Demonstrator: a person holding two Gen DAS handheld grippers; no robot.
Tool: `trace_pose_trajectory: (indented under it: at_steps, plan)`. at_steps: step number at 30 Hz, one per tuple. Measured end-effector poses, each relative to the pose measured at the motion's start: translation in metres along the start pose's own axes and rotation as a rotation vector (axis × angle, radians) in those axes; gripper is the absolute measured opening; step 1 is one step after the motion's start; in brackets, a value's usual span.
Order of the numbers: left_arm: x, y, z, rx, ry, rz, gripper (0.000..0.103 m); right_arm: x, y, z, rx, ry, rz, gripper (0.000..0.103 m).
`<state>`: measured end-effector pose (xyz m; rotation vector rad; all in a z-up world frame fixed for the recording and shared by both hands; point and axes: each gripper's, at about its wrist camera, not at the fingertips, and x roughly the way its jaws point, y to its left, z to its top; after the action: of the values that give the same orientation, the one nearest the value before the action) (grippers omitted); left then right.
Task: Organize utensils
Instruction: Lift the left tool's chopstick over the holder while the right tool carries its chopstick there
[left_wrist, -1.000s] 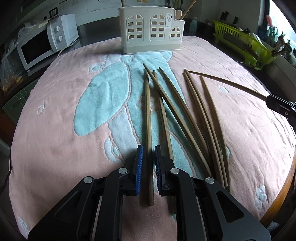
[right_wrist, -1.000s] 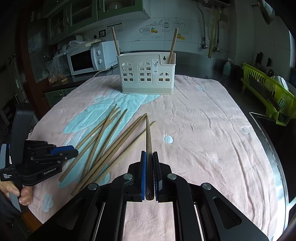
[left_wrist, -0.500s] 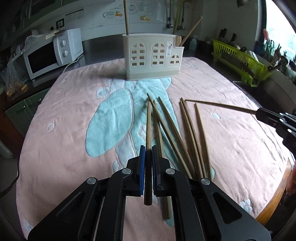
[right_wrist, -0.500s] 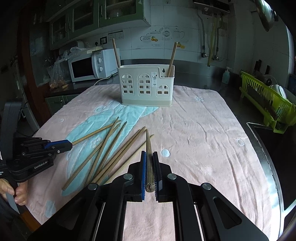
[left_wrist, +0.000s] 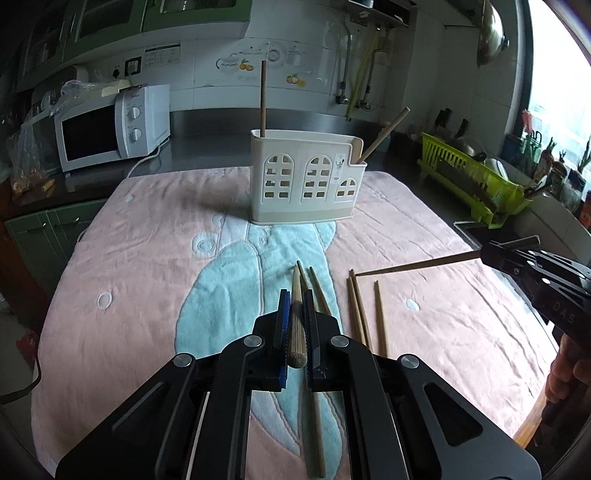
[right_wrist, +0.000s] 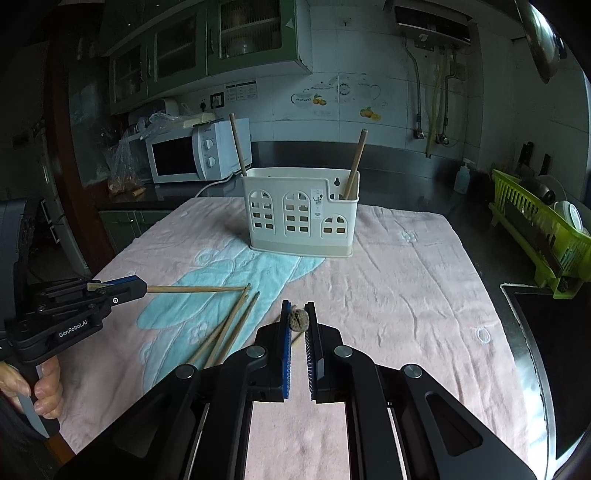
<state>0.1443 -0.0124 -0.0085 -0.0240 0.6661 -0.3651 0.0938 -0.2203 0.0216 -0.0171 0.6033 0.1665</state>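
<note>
Chopstick (left_wrist: 296, 325) pinched in left claw (left_wrist: 295, 317) — another (right_wrist: 298, 319) in right claw (right_wrist: 298, 321).

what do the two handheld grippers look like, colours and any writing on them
Both are black plastic two-finger tools with silver bolts at the joints. The left gripper and right gripper each have one blue ridged pad and one dark ridged pad. From the side, the left one carries white "GenRobot.AI" lettering, and the right one shows faint "DAS" letters. No cables or sleeves are visible.
</note>
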Motion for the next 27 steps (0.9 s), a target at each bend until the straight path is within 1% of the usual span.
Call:
trace_pose_trajectory:
  at_steps: [4,6,8,13,16,20,24,27]
  plan:
    - [-0.003,0.003,0.02,-0.021,-0.022,-0.02,0.005,0.005,-0.01,0.024,0.008,0.009,0.06,0.007]
    - [-0.004,0.003,0.031,-0.014,-0.034,-0.008,0.005,0.006,-0.013,0.039,-0.004,0.008,0.082,0.007]
    - [-0.005,0.002,0.041,-0.012,-0.043,-0.017,0.005,0.007,-0.016,0.055,-0.015,0.012,0.107,0.007]
    - [-0.003,0.0,0.069,0.0,-0.062,-0.014,0.005,0.002,-0.022,0.098,-0.052,-0.012,0.129,0.007]
    - [-0.002,-0.001,0.087,0.003,-0.082,-0.021,0.005,-0.001,-0.026,0.122,-0.083,-0.026,0.129,0.007]
    - [-0.006,-0.006,0.116,0.015,-0.13,-0.024,0.005,-0.005,-0.03,0.15,-0.118,-0.052,0.11,0.007]
    - [-0.01,-0.014,0.152,0.033,-0.191,-0.016,0.005,-0.005,-0.035,0.171,-0.136,-0.072,0.098,0.007]
    - [-0.016,-0.021,0.178,0.04,-0.253,-0.01,0.005,-0.003,-0.04,0.185,-0.136,-0.088,0.081,0.007]
